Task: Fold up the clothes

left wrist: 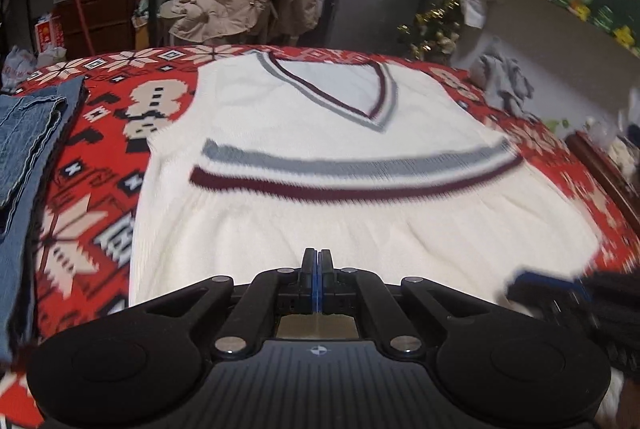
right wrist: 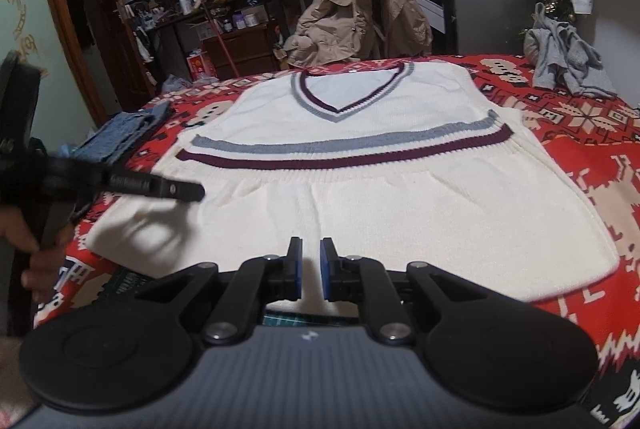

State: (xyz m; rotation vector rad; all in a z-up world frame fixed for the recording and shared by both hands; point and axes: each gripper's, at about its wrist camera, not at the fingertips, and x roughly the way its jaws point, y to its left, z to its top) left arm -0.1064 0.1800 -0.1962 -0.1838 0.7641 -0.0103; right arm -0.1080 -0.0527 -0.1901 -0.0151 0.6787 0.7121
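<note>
A white knitted vest [left wrist: 320, 213] [right wrist: 360, 197] with grey and maroon stripes and a V-neck lies flat, front up, on a red patterned cloth [left wrist: 100, 157] [right wrist: 600, 157]. My left gripper [left wrist: 316, 257] hovers over the vest's lower hem with its jaws pressed together and nothing between them. It also shows at the left of the right wrist view as a dark arm [right wrist: 160, 187] held by a hand. My right gripper [right wrist: 311, 249] stands open by a narrow gap above the hem, holding nothing. A blurred dark and blue shape [left wrist: 560, 289] sits at the lower right of the left wrist view.
Folded blue jeans [left wrist: 28, 137] [right wrist: 128, 133] lie at the left edge of the cloth. A crumpled grey garment [left wrist: 504, 85] [right wrist: 564, 61] sits at the far right. Behind the table, a beige coat [right wrist: 360, 13] hangs over a chair before cluttered shelves.
</note>
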